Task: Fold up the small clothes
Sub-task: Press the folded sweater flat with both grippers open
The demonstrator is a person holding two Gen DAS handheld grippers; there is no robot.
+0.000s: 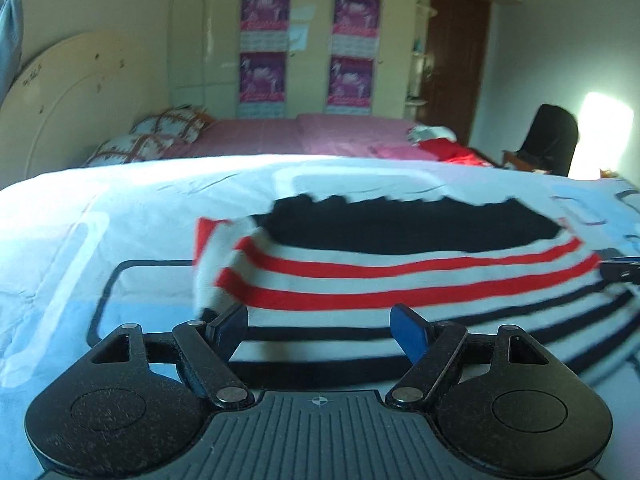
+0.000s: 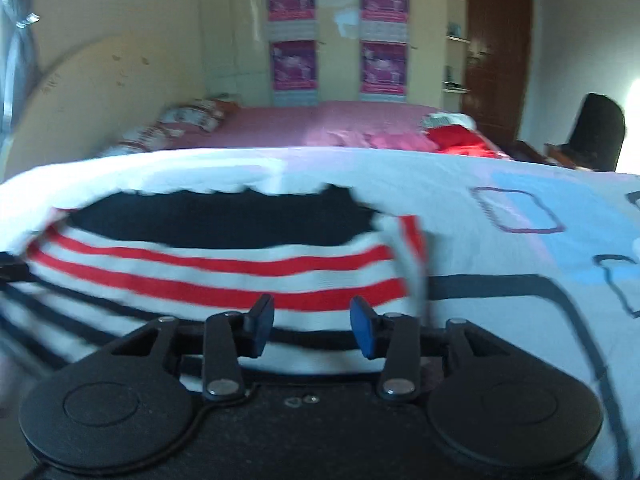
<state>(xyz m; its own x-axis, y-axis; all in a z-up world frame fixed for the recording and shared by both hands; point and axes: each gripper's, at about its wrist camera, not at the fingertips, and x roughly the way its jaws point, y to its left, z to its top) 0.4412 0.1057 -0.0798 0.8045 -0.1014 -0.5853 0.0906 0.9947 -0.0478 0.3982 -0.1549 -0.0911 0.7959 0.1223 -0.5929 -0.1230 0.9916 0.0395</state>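
Left wrist view first: a knitted striped garment [image 1: 400,276] is seen spread flat on a white bed cover [image 1: 120,208] printed with dark rounded-rectangle outlines and pale blue patches. The knit is banded, with a solid black panel with a scalloped far edge, then red and white stripes, then thin dark stripes nearest the camera. The left gripper [image 1: 320,330] is held wide apart just over the near hem, its blue-padded fingers empty, nothing clamped. Over on the right wrist view, the same garment [image 2: 208,272] is shown with one side folded up at its right edge, and the right gripper [image 2: 312,322] is poised at the near stripes; its jaws are half-spread with nothing gripped, the cloth lying beyond the pads. Four purple posters [image 1: 265,12] are fixed to a cream cupboard behind, but their printing is too blurred to be read. A pink bed [image 1: 280,136] is visible beyond.
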